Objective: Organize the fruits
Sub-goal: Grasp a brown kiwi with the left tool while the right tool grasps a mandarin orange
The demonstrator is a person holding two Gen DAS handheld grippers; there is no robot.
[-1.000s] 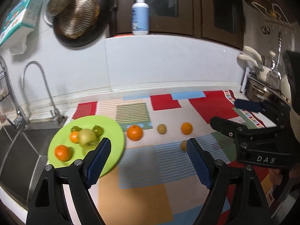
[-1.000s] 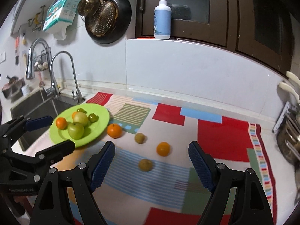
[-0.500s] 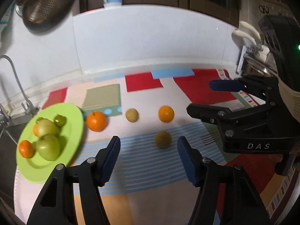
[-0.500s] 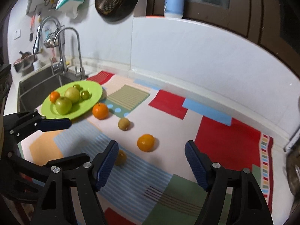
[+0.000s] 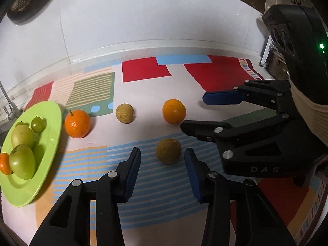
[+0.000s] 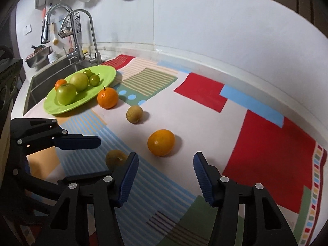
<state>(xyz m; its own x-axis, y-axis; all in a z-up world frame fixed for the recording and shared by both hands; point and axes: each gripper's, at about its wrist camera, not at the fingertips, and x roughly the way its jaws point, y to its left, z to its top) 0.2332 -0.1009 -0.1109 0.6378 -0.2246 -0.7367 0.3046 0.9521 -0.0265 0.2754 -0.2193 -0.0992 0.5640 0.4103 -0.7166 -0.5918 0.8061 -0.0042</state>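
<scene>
A green plate [image 5: 51, 123] at the left holds two green apples, small green fruits and a small orange; it also shows in the right wrist view [image 6: 106, 75]. On the patterned mat lie an orange with a stem [image 5: 77, 123], a brown fruit [image 5: 124, 113], a second orange [image 5: 174, 111] and a nearer brown fruit [image 5: 168, 150]. My left gripper [image 5: 162, 153] is open, its fingertips on either side of the nearer brown fruit [image 6: 114, 158]. My right gripper [image 6: 165, 157] is open, just short of the second orange [image 6: 161, 142].
A sink [image 6: 45, 78] with faucets [image 6: 82, 30] lies left of the plate. A white wall backs the counter. The colourful mat [image 6: 266, 143] covers the counter to the right. Pans hang on the wall above.
Both grippers have moved forward and down toward the mat. The left now brackets the nearer brown fruit; the right has closed in on the second orange.
</scene>
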